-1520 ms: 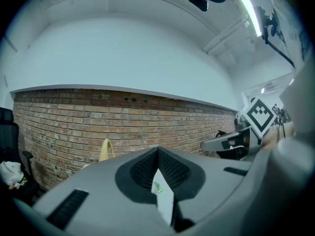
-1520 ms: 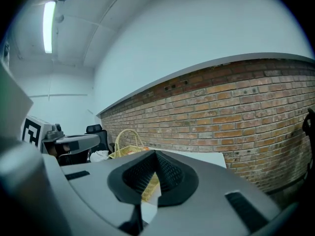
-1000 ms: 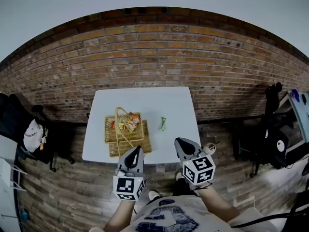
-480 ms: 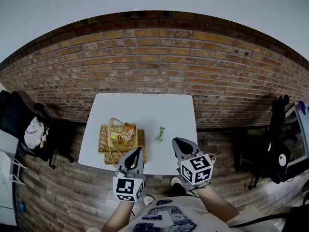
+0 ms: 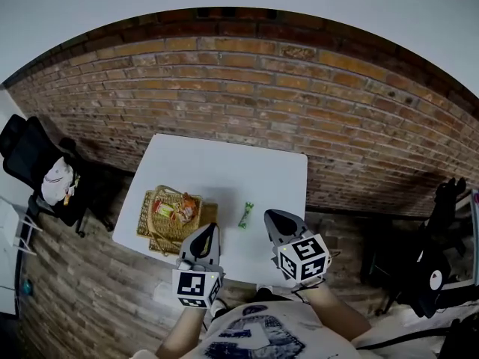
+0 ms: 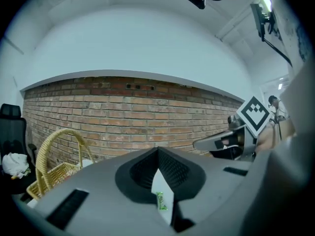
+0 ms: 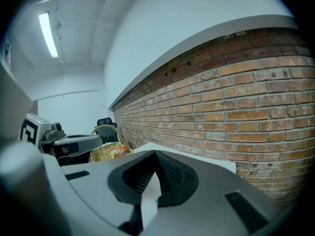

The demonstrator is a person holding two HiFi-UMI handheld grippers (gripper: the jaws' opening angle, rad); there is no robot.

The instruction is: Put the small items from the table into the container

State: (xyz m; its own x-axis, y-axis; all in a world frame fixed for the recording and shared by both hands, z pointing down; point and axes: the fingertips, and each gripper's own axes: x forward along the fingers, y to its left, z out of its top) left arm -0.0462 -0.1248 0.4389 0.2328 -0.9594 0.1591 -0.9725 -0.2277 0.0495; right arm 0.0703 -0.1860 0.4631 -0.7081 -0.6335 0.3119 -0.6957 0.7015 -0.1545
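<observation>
A white rectangular table [image 5: 224, 167] stands with its far edge close to the brick wall. Two things lie on its top. Toward the near left corner sits a woven, straw-coloured basket [image 5: 145, 215] with a tall looped handle (a few bright packets, orange and yellow, lie inside it). To the right of the basket, apart from it and closer to the near edge, lies a small green wrapped item [image 5: 245, 215], its length pointing roughly toward the wall.

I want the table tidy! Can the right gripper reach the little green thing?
Probably yes. The green packet lies alone on the table, just beside the right gripper, with nothing between. Its jaws are shut, so open them first.
</observation>
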